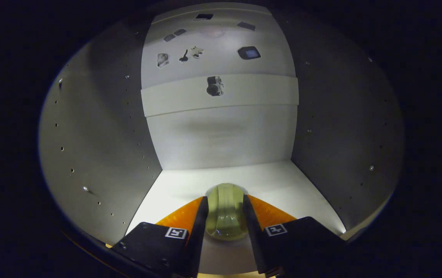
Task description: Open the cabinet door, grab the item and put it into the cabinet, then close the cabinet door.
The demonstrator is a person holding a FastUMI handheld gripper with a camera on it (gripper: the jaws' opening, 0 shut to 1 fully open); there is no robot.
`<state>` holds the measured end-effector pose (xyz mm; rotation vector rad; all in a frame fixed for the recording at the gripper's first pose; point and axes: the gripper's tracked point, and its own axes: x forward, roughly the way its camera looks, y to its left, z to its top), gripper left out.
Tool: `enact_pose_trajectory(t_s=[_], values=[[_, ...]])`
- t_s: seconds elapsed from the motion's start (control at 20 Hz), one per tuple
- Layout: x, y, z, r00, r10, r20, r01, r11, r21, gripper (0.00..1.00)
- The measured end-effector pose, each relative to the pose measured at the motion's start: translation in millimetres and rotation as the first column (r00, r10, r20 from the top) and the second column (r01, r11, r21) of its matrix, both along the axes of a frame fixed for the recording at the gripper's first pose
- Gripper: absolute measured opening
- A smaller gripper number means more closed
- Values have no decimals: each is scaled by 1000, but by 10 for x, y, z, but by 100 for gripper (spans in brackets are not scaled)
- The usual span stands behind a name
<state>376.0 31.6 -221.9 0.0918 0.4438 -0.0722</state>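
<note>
Item-wise, it's a small pale yellow-green translucent thing (226, 211), rounded, maybe a little jar or cup lying on its side, honestly hard to say what exactly. It sits right between the two fingers of the gripper (225, 216), and both black finger pads (199, 224) look pressed against its sides, so I'd call the claw clenched on it. Whole thing is already inside the cabinet (101, 154), low down, the item at or just above the white cabinet floor (282, 185), near the front edge. My guess is the person brings it in low like that so it can be set down gently without tipping or rolling, and keeps the grip tight until it's resting flat. Whether the bottom is actually touching the floor yet, I can't tell, the fingers cover the lower part. Further in there's the grey back panel (221, 135) with a lighter horizontal band (259, 94) across it and some dark cutout-looking marks higher up, too small and dim to make out. Side walls have rows of little peg holes, so a shelf could go in, but none is fitted at this level. The door itself sits somewhere outside what I can make out. Judging by this, placing is the step underway; letting go and shutting the door are left.
</note>
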Motion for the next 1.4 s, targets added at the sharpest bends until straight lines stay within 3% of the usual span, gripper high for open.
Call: enact_pose_trajectory(t_s=[0.15, 0.3, 0.45, 0.8, 1.05, 1.3, 1.4], values=[[-163, 108, 196, 998, 48, 36, -48, 999, -8, 65], [-497, 235, 724, 983, 92, 159, -86, 995, -41, 65], [-1041, 361, 1182, 962, 113, 249, -102, 993, -56, 96], [-2519, 449, 1637, 943, 111, 315, -103, 994, -42, 96], [-3454, 135, 1898, 939, 62, 339, -38, 996, -75, 96], [-4430, -143, 2170, 936, 51, 348, -54, 999, -2, 96], [-4714, -372, 2238, 929, 51, 367, -45, 999, -23, 96]])
